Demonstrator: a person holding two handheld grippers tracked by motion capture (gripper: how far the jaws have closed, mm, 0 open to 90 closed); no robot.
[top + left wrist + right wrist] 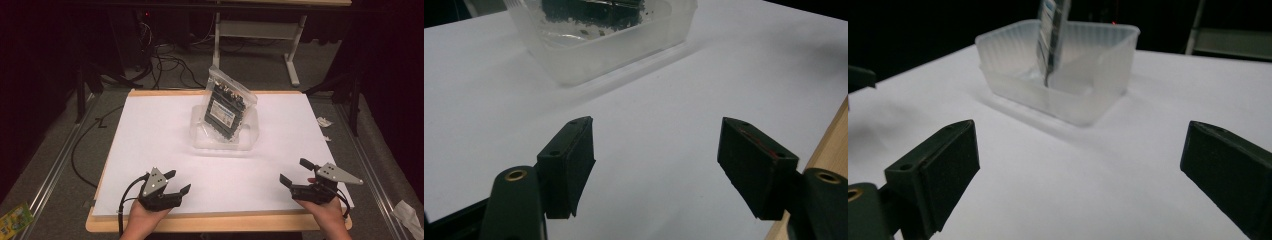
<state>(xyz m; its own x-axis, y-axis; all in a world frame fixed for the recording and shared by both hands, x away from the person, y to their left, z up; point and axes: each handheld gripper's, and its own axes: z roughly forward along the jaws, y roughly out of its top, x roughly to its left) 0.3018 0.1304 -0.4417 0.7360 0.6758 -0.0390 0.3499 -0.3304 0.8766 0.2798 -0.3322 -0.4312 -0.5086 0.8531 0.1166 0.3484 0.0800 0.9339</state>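
- Left claw point(176, 182) sits nearer the person than the tub point(226, 140), jaws spread wide, gripping nothing.
- Right claw point(295, 172) sits likewise on the tub's other near side, also agape and empty; both seem parked at rest, facing the tub.
- The tub stands mid-worktop point(150, 150), well apart from both claws.
- A bag point(227, 102) of dark parts leans upright inside the tub, propped by its wall.
- The bag's label is too small to read.
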